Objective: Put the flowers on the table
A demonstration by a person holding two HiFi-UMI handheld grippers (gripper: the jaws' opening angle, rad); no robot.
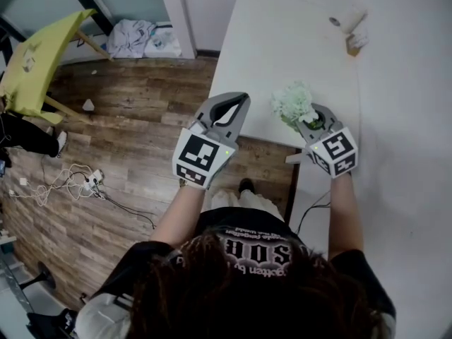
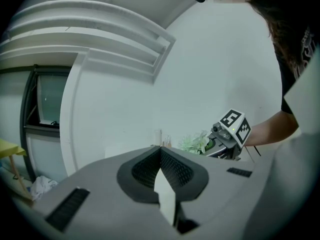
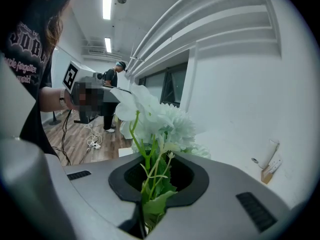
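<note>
Your right gripper [image 1: 313, 123] is clamped narrow on the green stems of the flowers [image 1: 293, 103] — the pale blooms stand up out of the jaws, and in the right gripper view leaves and stems fill the slot between the pads. The bunch hangs over the near corner of the white table [image 1: 282, 34], close to its front edge. No view shows whether the blooms or stems touch the surface yet.

I judge this to be the placing step: the flowers are carried and over the table, but not set down. The next move calls for lowering the bunch until it rests on the tabletop, a little further in from the edge so it cannot roll off, and only then letting the jaws part. Tilt the gripper so the stems lie flat rather than dropping them head first.

Your left gripper [image 1: 233, 108] hangs beside the table over the wooden floor, its jaws closed together with nothing between them. It has no part in this step.

Little stands in the way. The near half of the table is bare; a paper roll [image 1: 346, 18] and a small wooden block [image 1: 355, 43] sit at the far end, well apart from the flowers. Off to the left, cables [image 1: 78, 182] trail on the floor and a yellow table [image 1: 35, 62] stands tilted — both are clear of your reach. Another person [image 3: 117, 71] stands in the background of the right gripper view.
</note>
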